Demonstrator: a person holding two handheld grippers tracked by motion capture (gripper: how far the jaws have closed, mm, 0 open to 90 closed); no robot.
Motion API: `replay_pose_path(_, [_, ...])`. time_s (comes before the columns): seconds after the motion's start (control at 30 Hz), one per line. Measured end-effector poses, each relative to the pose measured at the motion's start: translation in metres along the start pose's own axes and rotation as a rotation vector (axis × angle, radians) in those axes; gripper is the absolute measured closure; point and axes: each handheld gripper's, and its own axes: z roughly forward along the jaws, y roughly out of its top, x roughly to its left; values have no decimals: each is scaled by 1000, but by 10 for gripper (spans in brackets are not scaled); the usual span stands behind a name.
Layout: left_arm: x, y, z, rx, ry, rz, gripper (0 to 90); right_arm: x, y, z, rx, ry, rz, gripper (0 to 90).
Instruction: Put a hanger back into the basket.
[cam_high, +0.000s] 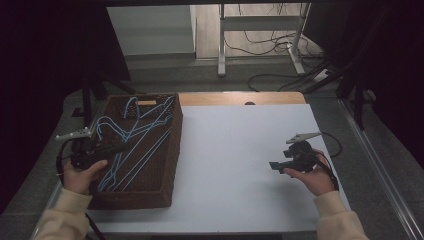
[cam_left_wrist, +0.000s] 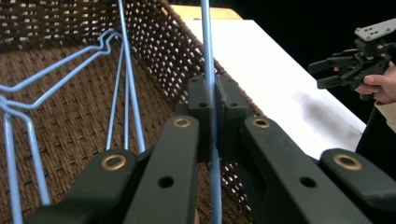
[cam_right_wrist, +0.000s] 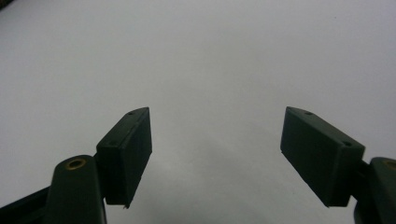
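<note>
Thin blue wire hanger (cam_left_wrist: 208, 56), smooth and round in section, pinched between the flat black pads of the left hand-held gripper (cam_left_wrist: 214, 100), jaws pressed together on the wire. Wire running straight up past the fingertips and down between the matte black links with their brass rivets. More blue wire hangers (cam_high: 131, 135) lying tangled just beyond and to the left of that hand-held gripper, angular shoulders and curved hooks overlapping. All resting in a rectangular brown wicker basket (cam_high: 171, 145), coarse open weave on the walls, tighter braid on the floor. Basket wall rising right behind the clamped pads. Beyond the basket, smooth white counter (cam_high: 235, 150), matte and flat, with a strip of pale wood at its far edge. Right hand-held gripper (cam_high: 276, 165) well apart over the bare white surface, held level in a hand (cam_high: 314, 177) with a cream sleeve, its blocky wedge-shaped pads (cam_right_wrist: 130, 154) spread wide with nothing between.
</note>
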Motion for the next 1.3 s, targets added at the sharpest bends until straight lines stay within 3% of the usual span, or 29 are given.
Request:
replay_pose_path(0.4, [9, -4, 13, 65, 11, -31, 863, 0, 0, 0, 3, -1, 2, 248])
replay_pose_path(0.53, [15, -4, 17, 91, 35, -95, 863, -1, 0, -1, 2, -3, 5, 249])
replay_pose_path(0.57, [15, -4, 17, 91, 35, -95, 863, -1, 0, -1, 2, -3, 5, 249])
replay_pose_path(0.67, [20, -3, 17, 107, 109, -106, 859, 0, 0, -1, 0, -1, 2, 249])
replay_pose_path(0.7, [20, -3, 17, 107, 109, -106, 855, 0, 0, -1, 0, -1, 2, 249])
replay_pose_path(0.73, [25, -4, 16, 108, 158, -142, 846, -1, 0, -1, 0, -2, 2, 249])
replay_pose_path(0.83, [32, -5, 13, 92, 269, -159, 716, -1, 0, -1, 2, -4, 5, 249])
replay_pose_path(0.97, [32, -5, 8, 63, 268, -149, 581, 0, 1, -2, -4, -6, -1, 250])
replay_pose_path(1.1, [28, -4, 7, 50, 255, -126, 516, 0, 1, -1, -4, -6, -3, 250])
replay_pose_path(1.3, [15, -2, 10, 56, 200, -48, 443, 0, 2, 2, -2, -3, -9, 249])
